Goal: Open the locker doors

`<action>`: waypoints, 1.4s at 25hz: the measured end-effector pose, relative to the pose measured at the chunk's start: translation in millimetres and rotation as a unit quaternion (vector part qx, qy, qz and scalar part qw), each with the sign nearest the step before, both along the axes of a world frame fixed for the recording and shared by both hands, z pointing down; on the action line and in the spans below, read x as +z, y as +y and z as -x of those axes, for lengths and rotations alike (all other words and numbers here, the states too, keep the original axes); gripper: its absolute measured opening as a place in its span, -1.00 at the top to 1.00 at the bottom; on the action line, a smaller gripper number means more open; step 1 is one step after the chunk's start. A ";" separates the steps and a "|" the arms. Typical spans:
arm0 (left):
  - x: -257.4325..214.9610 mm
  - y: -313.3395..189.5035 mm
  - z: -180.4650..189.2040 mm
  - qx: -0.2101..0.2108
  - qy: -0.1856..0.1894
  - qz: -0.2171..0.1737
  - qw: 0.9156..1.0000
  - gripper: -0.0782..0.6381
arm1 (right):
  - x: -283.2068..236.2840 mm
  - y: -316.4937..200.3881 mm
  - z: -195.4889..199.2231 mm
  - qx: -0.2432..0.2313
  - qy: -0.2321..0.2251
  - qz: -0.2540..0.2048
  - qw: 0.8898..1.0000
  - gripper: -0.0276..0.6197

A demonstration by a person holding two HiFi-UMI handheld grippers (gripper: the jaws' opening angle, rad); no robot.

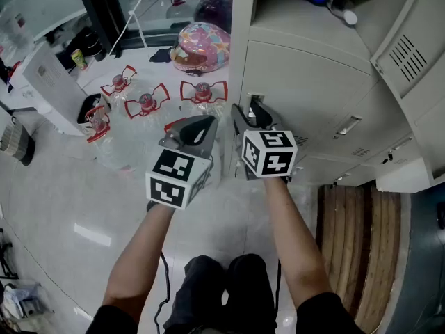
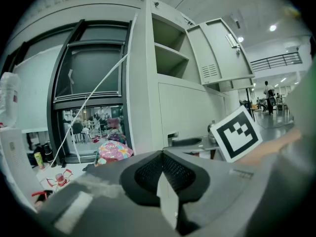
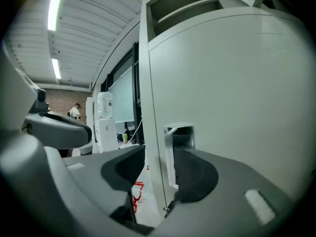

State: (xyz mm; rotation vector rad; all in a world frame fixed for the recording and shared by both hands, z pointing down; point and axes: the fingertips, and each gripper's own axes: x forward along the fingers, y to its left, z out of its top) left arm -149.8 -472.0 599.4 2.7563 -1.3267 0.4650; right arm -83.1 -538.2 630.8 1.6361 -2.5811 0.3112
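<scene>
The closed pale-grey metal locker door [image 1: 306,82] sits in the middle row, below a compartment whose own grey door [image 1: 407,54] already swings wide; its small chrome recessed pull handle [image 3: 178,132] stands upright at the door's left edge. The right gripper [image 3: 158,167] is the nearer one: its jaws are spread and straddle that edge, one black pad to the left clear of the frame, the other at the handle recess, so the handle lies straight ahead between them, its long axis vertical. The left gripper [image 2: 165,177] hangs just beside it, further from the locker, jaws pressed together on nothing
</scene>
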 end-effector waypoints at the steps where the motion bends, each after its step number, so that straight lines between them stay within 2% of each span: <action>1: -0.3 0.9 0.7 0.002 0.001 0.001 1.000 0.78 | 0.0 -0.3 0.5 0.000 0.000 0.001 1.000 0.37; 12: -19.3 11.2 0.5 0.030 0.000 0.017 0.999 0.78 | -1.0 11.0 3.6 0.006 0.012 0.016 1.000 0.36; 20: -11.1 32.2 -6.5 0.041 0.011 0.041 0.998 0.78 | -1.3 35.7 1.1 0.021 0.009 0.020 1.000 0.41; 23: -11.2 41.9 -4.9 0.031 0.014 0.049 0.998 0.78 | -0.6 46.3 -0.9 0.019 0.003 0.026 0.999 0.41; 35: -20.6 91.3 -15.7 -0.016 0.022 0.043 0.999 0.78 | -1.0 96.1 -10.4 -0.018 -0.005 0.029 0.999 0.43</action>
